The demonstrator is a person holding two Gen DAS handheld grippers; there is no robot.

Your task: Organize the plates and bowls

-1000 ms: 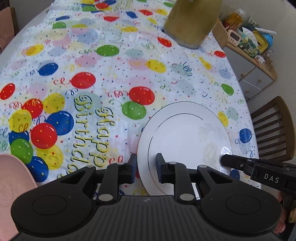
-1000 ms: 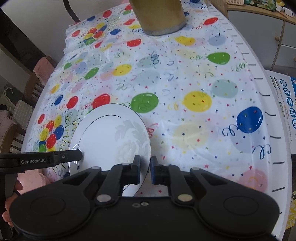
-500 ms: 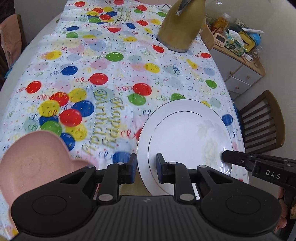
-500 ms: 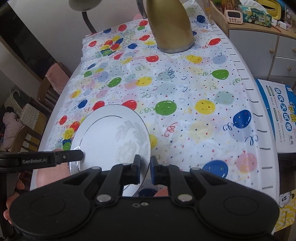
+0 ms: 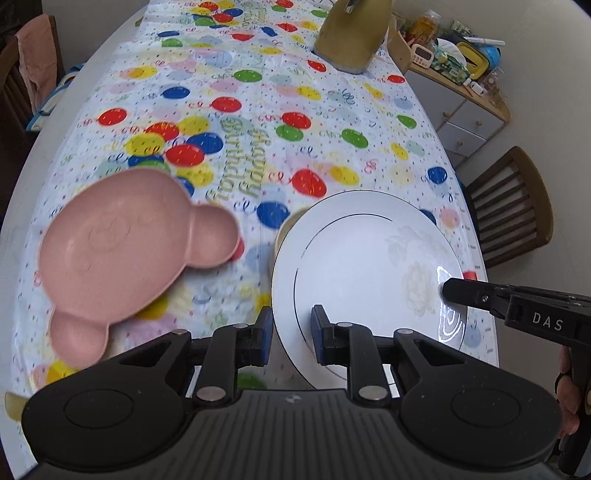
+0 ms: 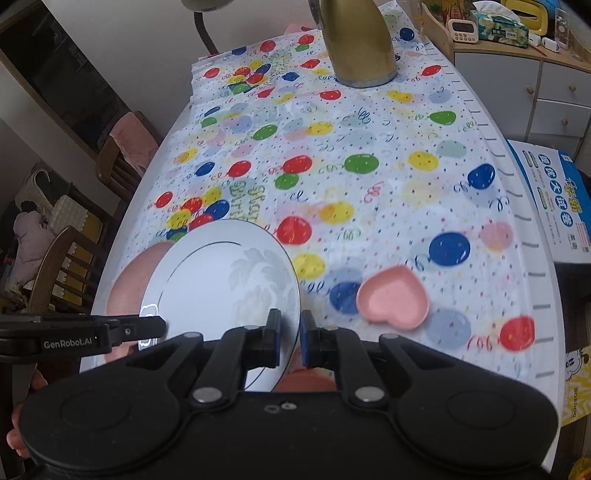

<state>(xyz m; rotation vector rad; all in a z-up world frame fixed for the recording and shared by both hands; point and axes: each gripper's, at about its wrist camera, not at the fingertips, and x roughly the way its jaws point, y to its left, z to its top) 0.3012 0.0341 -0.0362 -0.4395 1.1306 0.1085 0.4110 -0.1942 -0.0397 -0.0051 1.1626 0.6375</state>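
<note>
A white plate [image 5: 362, 266] with a thin dark ring and a faint leaf print hangs above the balloon tablecloth, held by both grippers. My left gripper [image 5: 291, 338] is shut on its near left rim. My right gripper [image 6: 290, 334] is shut on the opposite rim, and its tip [image 5: 454, 291] shows on the plate's right edge. A pink bear-shaped plate [image 5: 122, 258] lies on the table to the left, below the white plate [image 6: 221, 288]. A small pink heart dish [image 6: 393, 302] lies to the right. A beige bowl [image 5: 284, 232] peeks out behind the plate, mostly hidden.
A gold kettle [image 5: 351, 33] stands at the table's far end. A wooden chair [image 5: 513, 210] and a cluttered cabinet [image 5: 465, 118] stand off the right side. More chairs [image 6: 62, 266] stand off the left side, and a printed box [image 6: 554, 199] sits on the floor.
Both grippers have risen and drawn back toward the near end of the table with the white plate between them. The pink bear plate and the heart dish have come into view.
</note>
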